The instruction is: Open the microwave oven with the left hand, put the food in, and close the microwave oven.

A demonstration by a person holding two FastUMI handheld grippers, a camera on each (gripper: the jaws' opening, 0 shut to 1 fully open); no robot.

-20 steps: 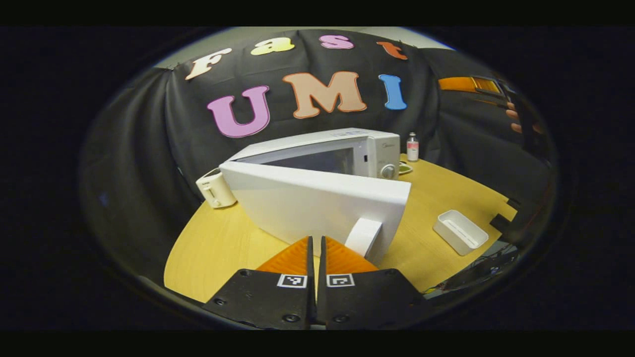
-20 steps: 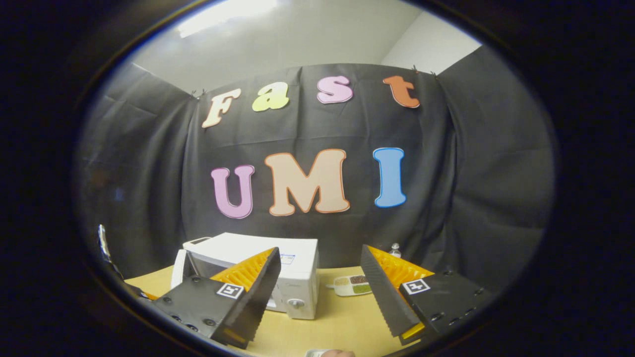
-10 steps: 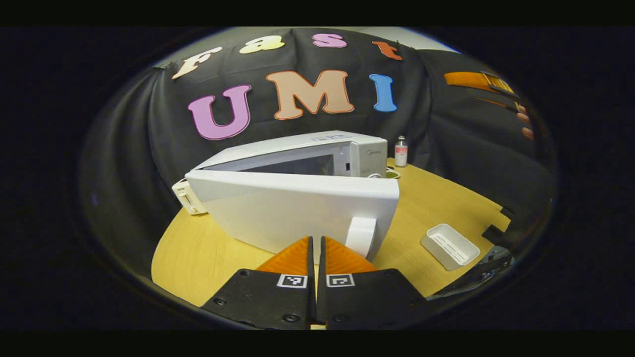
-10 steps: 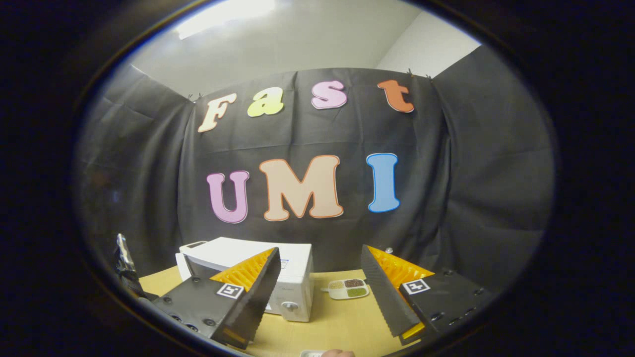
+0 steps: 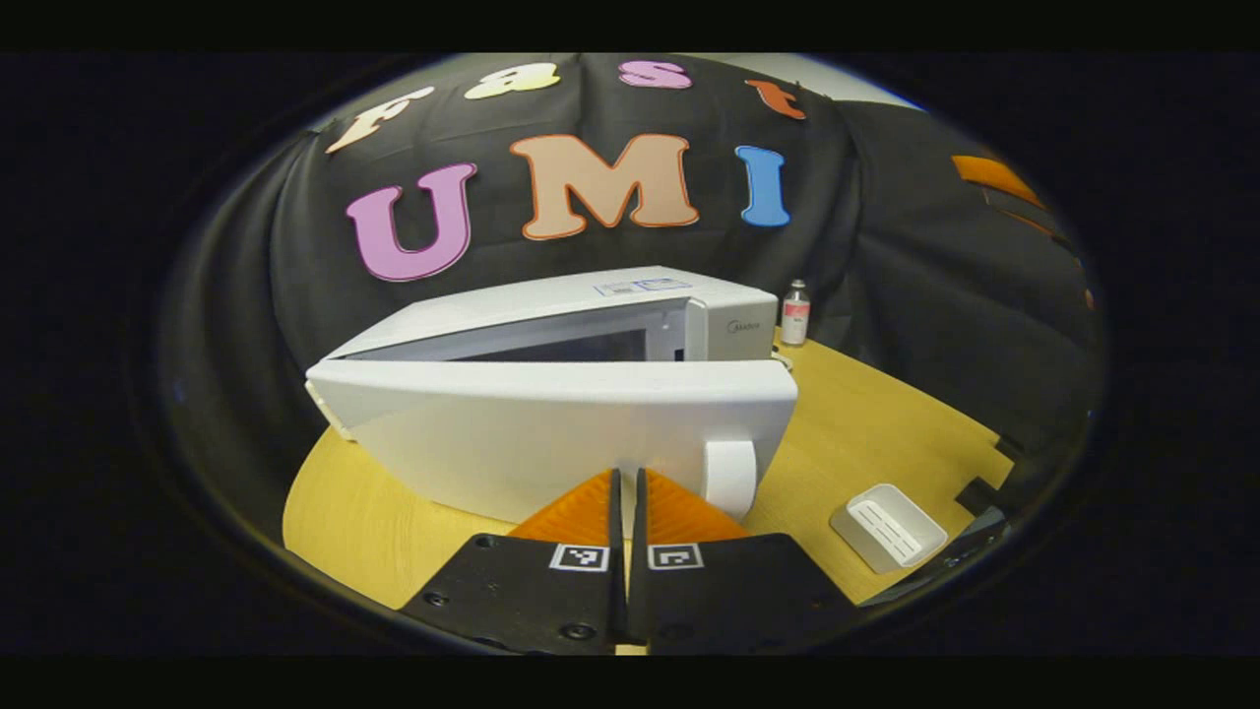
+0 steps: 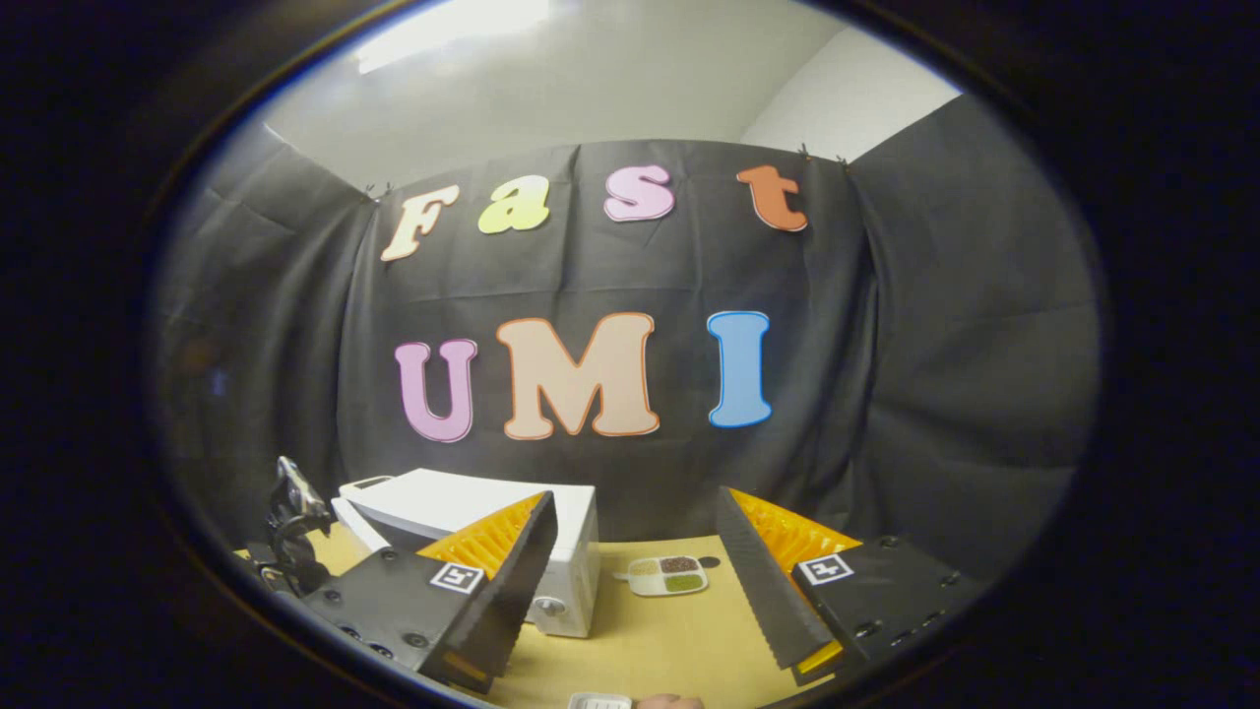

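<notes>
the white microwave sat on the round wooden table with its door swung partly open toward you. your left gripper was clenched, fingers pressed together, right up against the door's lower edge, just beside the door's white handle; whether it touched the door could not be told. a small food tray lay on the table to the right of the microwave. your right gripper hung above the table with its jaws spread wide, grasping nothing. a white dish and a small bottle were also on the table.
</notes>
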